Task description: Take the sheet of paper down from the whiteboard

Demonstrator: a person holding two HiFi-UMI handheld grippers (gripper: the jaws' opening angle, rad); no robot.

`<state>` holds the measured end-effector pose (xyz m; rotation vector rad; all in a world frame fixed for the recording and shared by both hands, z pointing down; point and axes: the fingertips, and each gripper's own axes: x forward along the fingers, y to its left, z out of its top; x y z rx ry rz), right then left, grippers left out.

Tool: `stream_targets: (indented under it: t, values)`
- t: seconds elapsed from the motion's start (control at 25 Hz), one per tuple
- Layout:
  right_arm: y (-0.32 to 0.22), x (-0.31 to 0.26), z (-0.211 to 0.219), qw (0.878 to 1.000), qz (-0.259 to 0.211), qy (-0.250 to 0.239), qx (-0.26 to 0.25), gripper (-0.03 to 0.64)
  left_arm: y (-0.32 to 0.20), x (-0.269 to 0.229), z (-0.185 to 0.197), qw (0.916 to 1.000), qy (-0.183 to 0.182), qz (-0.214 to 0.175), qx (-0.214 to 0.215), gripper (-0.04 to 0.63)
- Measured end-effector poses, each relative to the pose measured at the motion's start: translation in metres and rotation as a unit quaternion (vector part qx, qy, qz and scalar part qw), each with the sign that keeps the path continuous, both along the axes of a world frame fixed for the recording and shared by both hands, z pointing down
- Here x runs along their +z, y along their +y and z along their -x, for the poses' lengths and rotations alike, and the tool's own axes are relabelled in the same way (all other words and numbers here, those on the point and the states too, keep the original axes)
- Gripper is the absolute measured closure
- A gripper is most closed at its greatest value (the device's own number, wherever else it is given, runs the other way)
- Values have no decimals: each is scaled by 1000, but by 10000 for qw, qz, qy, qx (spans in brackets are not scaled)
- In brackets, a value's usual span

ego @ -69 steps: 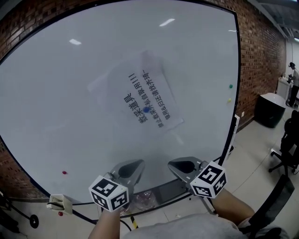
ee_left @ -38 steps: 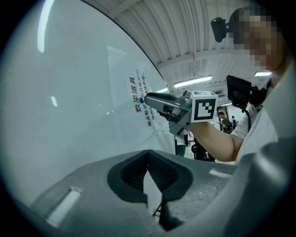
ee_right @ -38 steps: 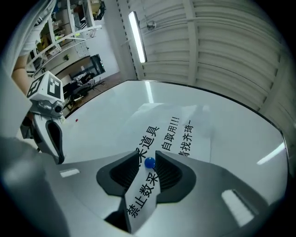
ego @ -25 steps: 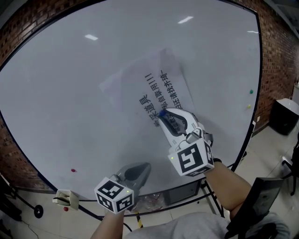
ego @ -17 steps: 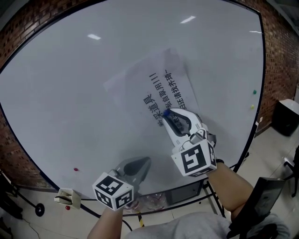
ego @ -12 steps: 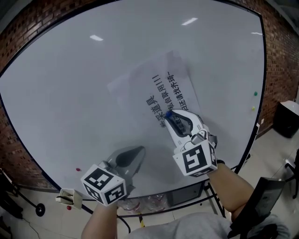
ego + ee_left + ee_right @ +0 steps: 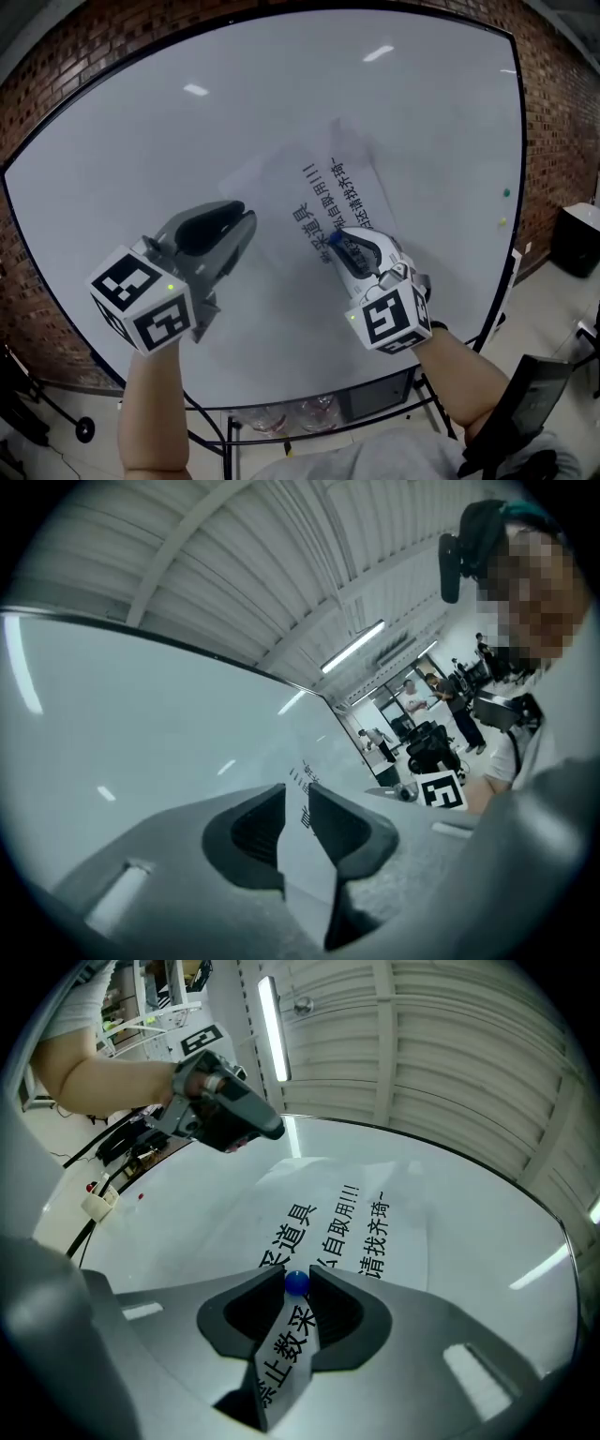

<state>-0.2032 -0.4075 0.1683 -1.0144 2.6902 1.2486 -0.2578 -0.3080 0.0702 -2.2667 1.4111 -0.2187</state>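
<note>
Brick wall, whiteboard, sheet of paper mid-board.
Right hand-held gripper clamps blue magnet, clearest in its own view; left hand-held gripper just opening, empty.

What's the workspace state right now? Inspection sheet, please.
Surface: whiteboard, upright, with glare spots.
Job's things: sheet of paper flat on the board, tilted, pinned by a blue magnet.
Clutter: green magnet and yellow magnet near the board's right edge.
Grippers: right gripper closed on the blue magnet. Left gripper in front of the sheet's left side, jaws just opening, nothing between them, contact unclear.
Cables: dark cables below the board's frame.
Surroundings: brick wall, black bin, people in the background.
</note>
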Motion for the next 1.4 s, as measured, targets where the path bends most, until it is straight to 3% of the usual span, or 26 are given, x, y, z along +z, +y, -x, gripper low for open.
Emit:
stream_targets:
  t: [0.16,0.24,0.4,0.96,1.08,1.28,1.4]
  values:
    - [0,0,0,10000,-18,20,-15,532,-1,-29,15,9981,-512,-136,-307,450]
    - [1,0,0,10000,-28,39,-23,532,-6,-31,22,9960,-762,-55,-464,395]
    - [2,-1,-2,10000,-22,74,-42,532,-23,-23,30,9915,-1105,251,-643,352]
    - [0,-2,-1,9999,-76,13,-106,532,-39,-5,33,9866,-1072,-11,-1227,353]
    - [2,-2,-1,9999,-79,7,-126,532,-41,-5,35,9861,-1002,-87,-1319,395]
    - [0,-2,-4,9999,-102,-22,-138,532,-50,5,30,9878,-943,80,-1240,551]
    - [0,-1,-4,9998,-102,-20,-165,532,-51,9,28,9880,-930,125,-1223,586]
